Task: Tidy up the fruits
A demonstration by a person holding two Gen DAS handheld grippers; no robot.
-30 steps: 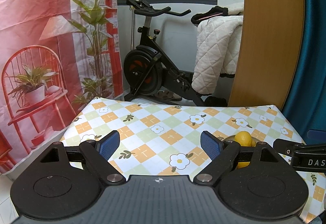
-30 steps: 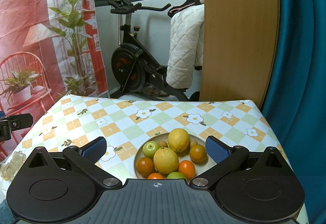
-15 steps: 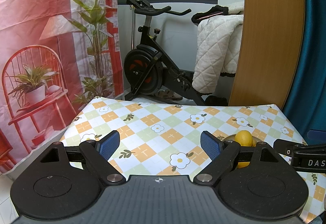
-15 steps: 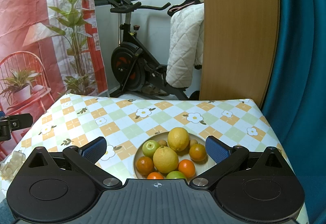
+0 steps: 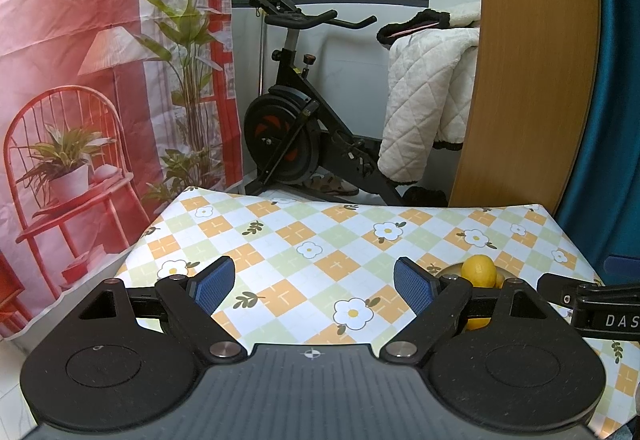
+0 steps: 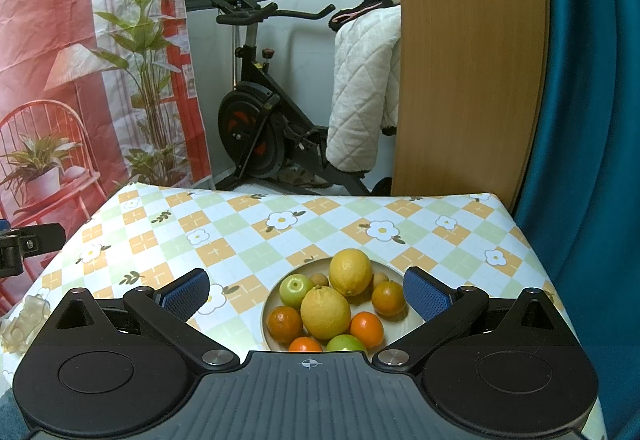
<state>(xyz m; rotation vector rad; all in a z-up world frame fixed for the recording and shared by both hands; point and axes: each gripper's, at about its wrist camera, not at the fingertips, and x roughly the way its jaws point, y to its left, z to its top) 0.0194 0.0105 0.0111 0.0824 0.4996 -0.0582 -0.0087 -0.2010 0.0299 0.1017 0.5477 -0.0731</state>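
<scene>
Haven't started sorting yet: both my left tool and right tool are wide open and empty, all fruit piled in the bowl just ahead of the right one.

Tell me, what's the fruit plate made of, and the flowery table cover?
The plate looks like glazed ceramic or smooth plastic: cream, even, slightly shiny. I can't tell which. The table cover looks like wipe-clean plastic or vinyl: printed checks, smooth, draping stiffly at the edges.

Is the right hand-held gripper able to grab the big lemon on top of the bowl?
Probably yes. The right hand-held gripper is open, and the lemon sits uncovered atop the pile, straight ahead between its fingers.
</scene>
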